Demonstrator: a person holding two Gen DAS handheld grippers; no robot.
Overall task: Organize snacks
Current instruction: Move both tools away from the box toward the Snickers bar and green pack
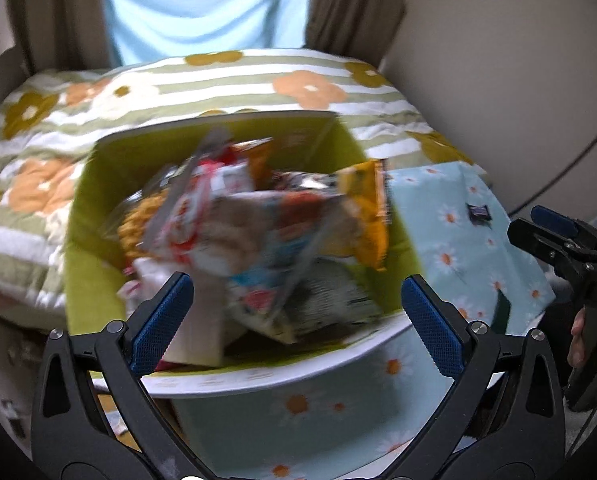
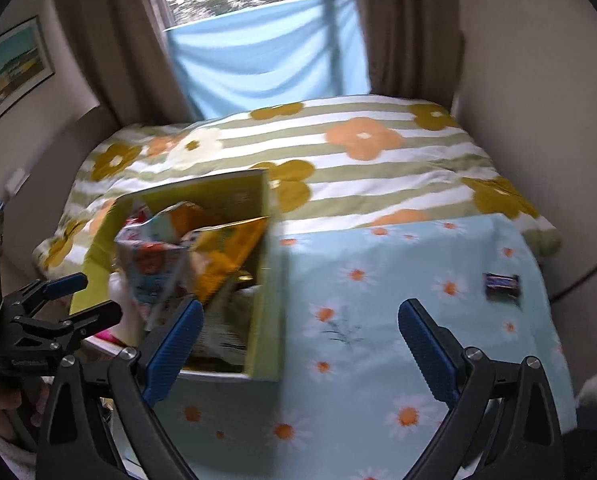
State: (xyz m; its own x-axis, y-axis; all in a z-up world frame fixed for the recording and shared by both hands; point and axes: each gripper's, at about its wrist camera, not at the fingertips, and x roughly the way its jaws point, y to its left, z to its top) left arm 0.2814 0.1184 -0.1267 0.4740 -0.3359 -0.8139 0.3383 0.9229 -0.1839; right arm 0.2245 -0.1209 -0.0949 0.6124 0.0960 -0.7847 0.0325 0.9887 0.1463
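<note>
One box (image 1: 98, 208), green inside, straight ahead of the left gripper (image 1: 298, 320); near rim just beyond the fingertips. Heaped with snack packets (image 1: 258, 232), too blurred to count; one yellow packet (image 1: 368, 216) at the right side, leaning on the wall. One dark bar (image 1: 479, 213), wrapped, alone on the daisy cloth (image 1: 458, 248), forward and right of the left gripper, forward-right of the right gripper (image 2: 300, 336). Two grippers, each with jaws spread wide, nothing between the blue pads (image 2: 426, 344). Right gripper over bare cloth, box to its left. One striped flowered quilt (image 2: 378, 168) beyond box and cloth. Two brown curtains (image 2: 402, 24) farther ahead.
</note>
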